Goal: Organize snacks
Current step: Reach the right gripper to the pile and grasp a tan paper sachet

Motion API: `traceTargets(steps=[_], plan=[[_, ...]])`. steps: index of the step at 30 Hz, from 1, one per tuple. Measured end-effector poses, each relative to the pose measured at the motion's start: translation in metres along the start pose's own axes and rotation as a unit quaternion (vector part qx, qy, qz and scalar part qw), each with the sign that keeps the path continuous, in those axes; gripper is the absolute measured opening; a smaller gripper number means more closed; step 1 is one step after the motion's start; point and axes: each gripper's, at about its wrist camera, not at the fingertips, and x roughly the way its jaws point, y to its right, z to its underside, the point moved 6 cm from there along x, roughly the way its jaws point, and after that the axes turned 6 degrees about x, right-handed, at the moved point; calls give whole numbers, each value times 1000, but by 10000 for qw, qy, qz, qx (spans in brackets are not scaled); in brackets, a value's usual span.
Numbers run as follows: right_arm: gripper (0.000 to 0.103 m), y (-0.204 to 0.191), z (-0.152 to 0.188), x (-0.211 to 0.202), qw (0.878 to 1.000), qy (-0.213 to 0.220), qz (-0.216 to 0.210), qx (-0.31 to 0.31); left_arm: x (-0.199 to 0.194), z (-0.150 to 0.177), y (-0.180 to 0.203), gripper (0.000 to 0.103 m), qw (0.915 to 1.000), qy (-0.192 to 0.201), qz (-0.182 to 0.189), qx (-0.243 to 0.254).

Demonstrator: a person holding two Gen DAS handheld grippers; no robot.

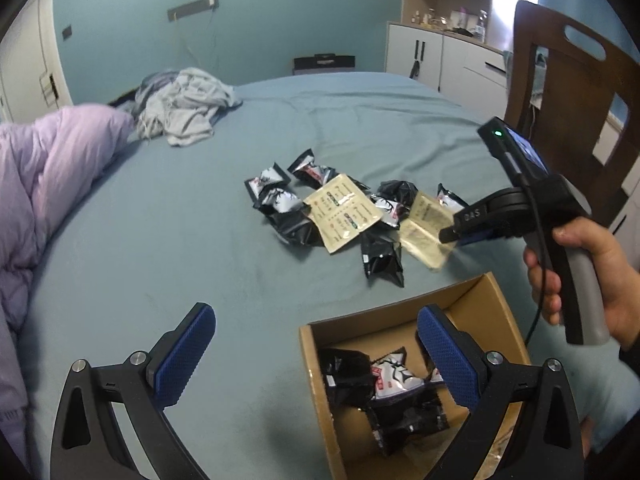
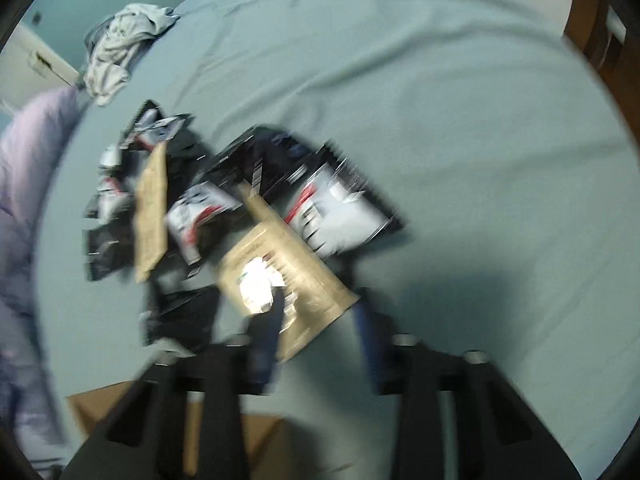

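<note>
A pile of snack packets lies on the blue bed sheet: black-and-white ones and two tan flat ones. My right gripper sits at the corner of a tan packet on the pile's right side; in the blurred right wrist view its fingers straddle that tan packet, a gap between them. My left gripper is open and empty, hovering over the left rim of a cardboard box that holds several black-and-white packets.
A lilac duvet lies at the left and a heap of grey clothes at the far side of the bed. A brown wooden chair stands at the right. The box corner shows in the right wrist view.
</note>
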Motion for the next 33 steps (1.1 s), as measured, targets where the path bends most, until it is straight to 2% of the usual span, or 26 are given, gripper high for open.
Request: traceTargets(steps=[1,4,9,11,13,16,18,21,25,26,27,28,29,30,31,32,33], plan=[[7,-1,2,-3,10000,60,-14,-50,1,0,-1,103,10000,0,77,-63],[2,-7,7,-22,9987,410,-41,-301,6,-1,-1,103,9996,-73,226,-136],[0,-2,22,-64,9951,931,-320,-69,17,-9,0,103,9975,-324,618,-118],[0,8,34,-88,9920,1165,-476,123,23,-19,-2,103,9973,-387,626,-76],[0,16,55,-110,9878,1416,-599,243,37,-32,-1,103,9956,-610,705,28],[0,30,72,-130,9840,1688,-456,341,61,-43,9,103,9884,-984,1134,230],[0,38,76,-128,9854,1590,-502,343,82,-48,17,103,9836,-1269,1254,269],[0,53,82,-116,9870,1385,-522,622,117,-51,27,103,9778,-1737,1157,161],[1,67,79,-95,9806,1012,-1113,1253,146,-48,40,94,9689,-2179,1175,33],[3,68,78,-89,9808,884,-1146,1310,152,-47,43,91,9665,-2283,1171,31],[14,71,76,-84,9810,805,-1106,1376,160,-45,47,89,9634,-2421,1150,48],[34,73,75,-78,9802,792,-1068,1466,165,-44,49,87,9618,-2497,1122,73],[46,75,74,-76,9790,817,-1071,1533,169,-41,52,82,9599,-2577,1095,114],[67,79,72,-75,9763,860,-1098,1652,174,-38,56,77,9574,-2668,1087,178],[73,81,71,-72,9740,872,-1120,1765,176,-36,58,73,9561,-2716,1077,226],[73,83,70,-66,9720,778,-1145,1901,179,-33,61,60,9548,-2761,1061,282],[73,83,68,-60,9717,631,-1190,1938,182,-30,63,40,9544,-2789,1011,326]])
